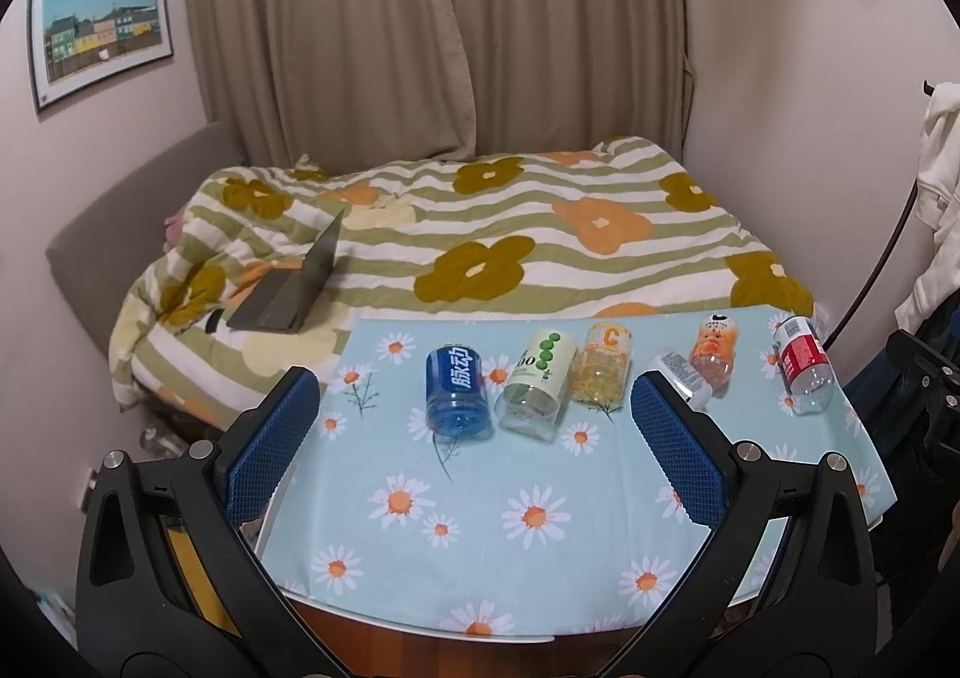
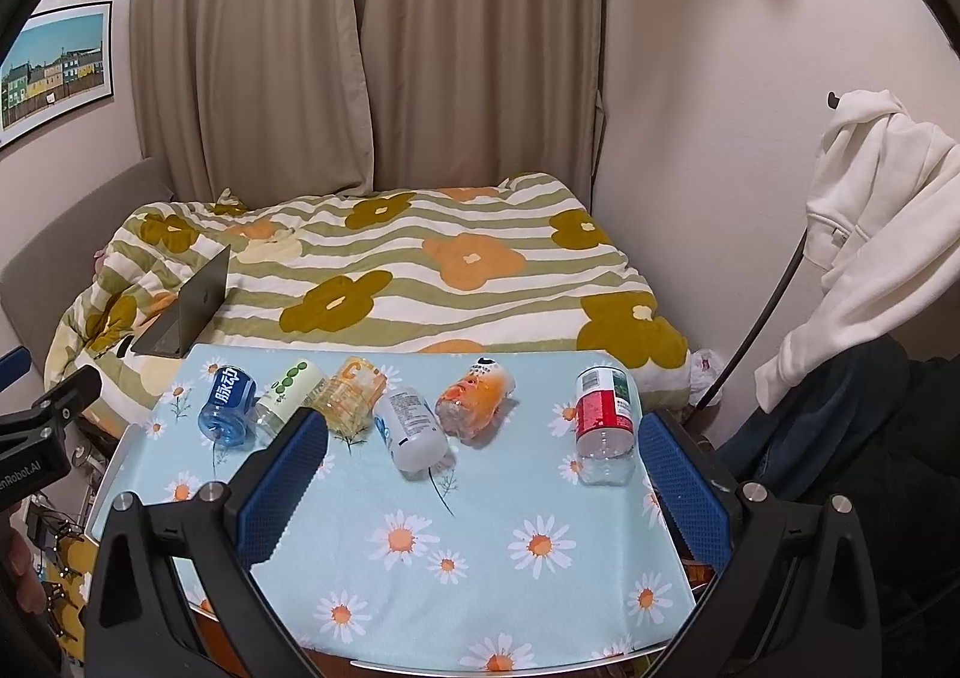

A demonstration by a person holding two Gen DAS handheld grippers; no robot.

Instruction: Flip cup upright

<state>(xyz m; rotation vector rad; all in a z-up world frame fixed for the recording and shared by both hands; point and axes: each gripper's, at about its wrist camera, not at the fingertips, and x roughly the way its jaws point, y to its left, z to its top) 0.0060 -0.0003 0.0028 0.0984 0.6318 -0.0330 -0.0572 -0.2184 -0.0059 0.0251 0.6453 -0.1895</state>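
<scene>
Several cut-bottle cups lie on their sides in a row on the daisy-print table [image 1: 540,558] [image 2: 480,588]. From the left: a blue cup [image 1: 456,387] [image 2: 227,399], a white-and-green cup [image 1: 535,385] [image 2: 287,390], a yellow cup [image 1: 602,363] [image 2: 354,395], a white cup [image 1: 681,372] [image 2: 411,425], an orange cup [image 1: 714,357] [image 2: 474,396] and a red-label cup [image 1: 804,366] [image 2: 603,417]. My left gripper [image 1: 477,426] is open and empty, held above the table's near part. My right gripper [image 2: 480,468] is open and empty, with the white and orange cups beyond its fingers.
A bed with a flowered striped quilt [image 1: 510,234] lies behind the table, with an open laptop [image 1: 294,288] on it. A white hoodie [image 2: 870,234] hangs at the right wall. Curtains [image 2: 372,48] hang at the back. The left gripper's body [image 2: 42,438] shows at the right view's left edge.
</scene>
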